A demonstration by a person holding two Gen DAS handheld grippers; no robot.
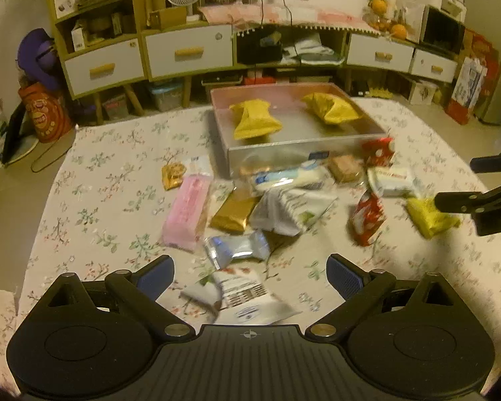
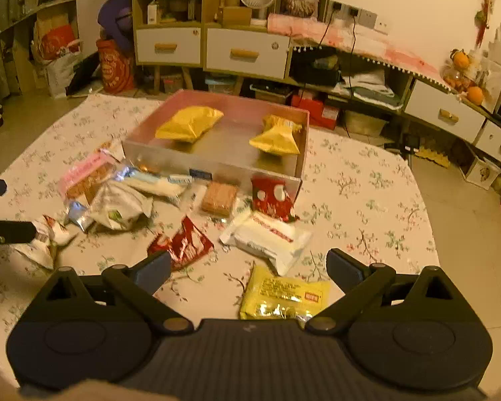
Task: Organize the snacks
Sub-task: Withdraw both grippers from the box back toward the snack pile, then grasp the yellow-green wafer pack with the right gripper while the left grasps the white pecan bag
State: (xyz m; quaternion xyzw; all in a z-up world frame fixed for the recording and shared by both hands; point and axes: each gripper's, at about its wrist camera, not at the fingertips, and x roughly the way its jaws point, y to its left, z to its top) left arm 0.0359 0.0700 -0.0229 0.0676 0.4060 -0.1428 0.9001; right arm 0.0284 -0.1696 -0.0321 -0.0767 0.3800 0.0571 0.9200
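Snacks lie split, two yellow packets (image 2: pixel 188 123) (image 2: pixel 277 135) inside the shallow box (image 2: pixel 213 166) and a third yellow packet (image 2: pixel 282 295) on the floral tablecloth (image 2: pixel 367 180) beneath the spread, empty right gripper (image 2: pixel 248 269), while the left gripper (image 1: pixel 250 275), equally wide, hovers over a blurred white wrapper (image 1: pixel 242 295) partly hidden by its body.

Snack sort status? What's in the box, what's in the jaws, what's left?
Done: two yellow packets lie in the box. In hand: nothing; left gripper and right gripper are both open and empty. The right one hangs over a third yellow packet on the cloth. Left: the rest of the pile in front of the box, including the pink packet and red wrapper.
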